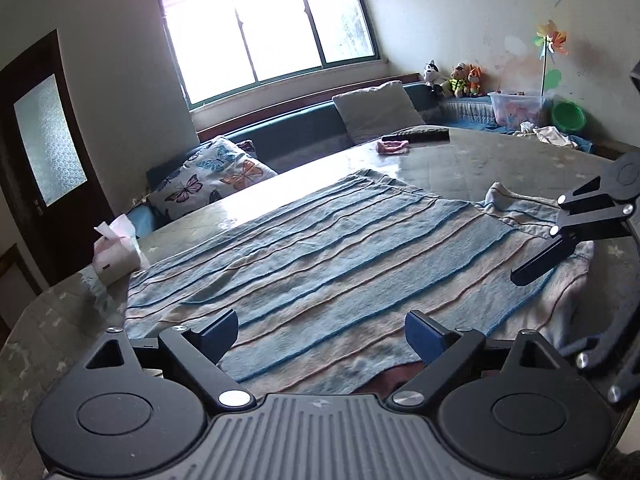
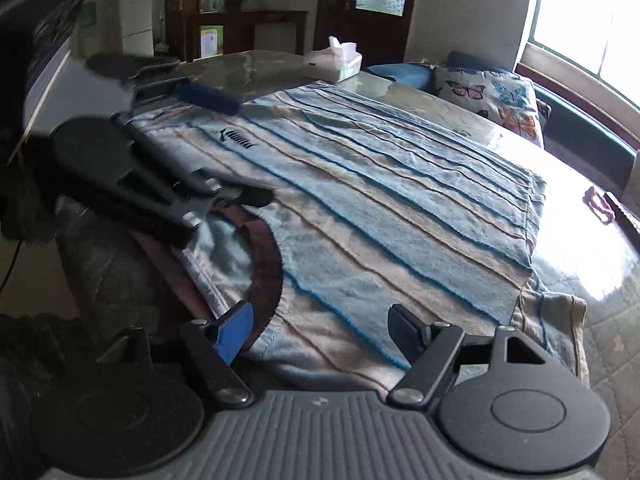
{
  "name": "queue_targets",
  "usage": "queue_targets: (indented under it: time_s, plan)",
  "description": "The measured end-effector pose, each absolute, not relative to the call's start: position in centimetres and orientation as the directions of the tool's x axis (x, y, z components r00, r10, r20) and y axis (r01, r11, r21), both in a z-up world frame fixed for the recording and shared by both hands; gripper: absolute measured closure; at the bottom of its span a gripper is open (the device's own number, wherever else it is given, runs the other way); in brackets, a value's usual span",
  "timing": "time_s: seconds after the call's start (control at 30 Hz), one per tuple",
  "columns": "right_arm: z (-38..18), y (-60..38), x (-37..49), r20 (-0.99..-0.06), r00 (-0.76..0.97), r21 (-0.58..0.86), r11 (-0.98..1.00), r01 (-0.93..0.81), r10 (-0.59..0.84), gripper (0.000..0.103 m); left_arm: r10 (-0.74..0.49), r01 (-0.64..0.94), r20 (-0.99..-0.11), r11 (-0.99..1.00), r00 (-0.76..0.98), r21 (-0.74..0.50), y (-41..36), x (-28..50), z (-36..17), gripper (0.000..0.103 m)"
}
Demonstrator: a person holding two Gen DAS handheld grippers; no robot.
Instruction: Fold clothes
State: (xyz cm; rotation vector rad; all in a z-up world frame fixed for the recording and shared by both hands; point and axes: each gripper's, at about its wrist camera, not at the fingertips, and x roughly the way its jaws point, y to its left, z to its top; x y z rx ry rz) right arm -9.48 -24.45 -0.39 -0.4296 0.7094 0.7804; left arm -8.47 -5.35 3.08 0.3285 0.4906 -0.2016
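Observation:
A striped blue and beige T-shirt lies flat on the table, its brown collar at the near edge in the right wrist view, where the shirt fills the middle. My left gripper is open just above the shirt's near edge by the collar. My right gripper is open over the shoulder area, next to the collar. The right gripper also shows at the right edge of the left wrist view, over a sleeve. The left gripper shows blurred at the left of the right wrist view.
A tissue pack stands at the table's left end. A pink cloth and a dark remote lie at the far edge. A sofa with a butterfly cushion runs behind the table. The glossy table extends to the right.

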Motion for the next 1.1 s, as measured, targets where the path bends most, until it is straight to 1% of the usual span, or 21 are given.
queue_targets:
  time_s: [0.1, 0.23, 0.4, 0.53, 0.63, 0.73, 0.9, 0.97, 1.03, 1.1]
  plan:
    - [0.0, -24.8, -9.9, -0.706, 0.507, -0.092, 0.646, -0.758, 0.495, 0.027, -0.123, 0.282, -0.503, 0.925, 0.856, 0.254, -5.7, -8.5, 2.6, 0.01]
    - [0.6, -25.9, -9.9, -0.666, 0.545, -0.081, 0.678, -0.731, 0.508, 0.027, -0.133, 0.311, -0.526, 0.912, 0.84, 0.266, -6.2, -8.7, 1.5, 0.01]
    - [-0.3, -26.2, -9.8, -0.697, 0.528, -0.083, 0.677, -0.731, 0.485, 0.026, -0.135, 0.335, -0.539, 0.896, 0.831, 0.291, -6.7, -9.4, 0.7, 0.009]
    - [0.1, -26.4, -9.9, -0.691, 0.529, -0.08, 0.675, -0.734, 0.493, 0.026, -0.141, 0.325, -0.516, 0.902, 0.845, 0.286, -6.9, -9.5, 1.7, 0.008]
    - [0.6, -27.6, -9.9, -0.683, 0.537, -0.051, 0.701, -0.711, 0.495, 0.026, -0.156, 0.327, -0.503, 0.905, 0.85, 0.272, -7.3, -9.2, 2.2, 0.006]
    - [1.0, -29.1, -9.4, -0.675, 0.561, -0.02, 0.748, -0.663, 0.479, 0.026, -0.169, 0.34, -0.513, 0.904, 0.842, 0.26, -8.0, -8.8, 2.0, 0.005]
    - [1.4, -33.4, -7.8, -0.65, 0.676, -0.033, 0.876, -0.482, 0.348, 0.028, -0.199, 0.382, -0.536, 0.888, 0.821, 0.256, -9.2, -8.8, 1.2, 0.005]
    - [1.2, -34.8, -7.3, -0.646, 0.709, -0.046, 0.913, -0.406, 0.283, 0.031, -0.203, 0.39, -0.543, 0.885, 0.815, 0.253, -9.4, -8.8, 1.0, 0.005]
    - [0.7, -36.6, -6.7, -0.653, 0.733, -0.066, 0.951, -0.302, 0.188, 0.032, -0.205, 0.391, -0.548, 0.886, 0.811, 0.248, -9.5, -8.8, 0.8, 0.005]
    - [0.2, -37.7, -6.4, -0.666, 0.73, -0.052, 0.968, -0.246, 0.15, 0.036, -0.206, 0.392, -0.552, 0.887, 0.808, 0.244, -9.6, -8.8, 0.7, 0.005]
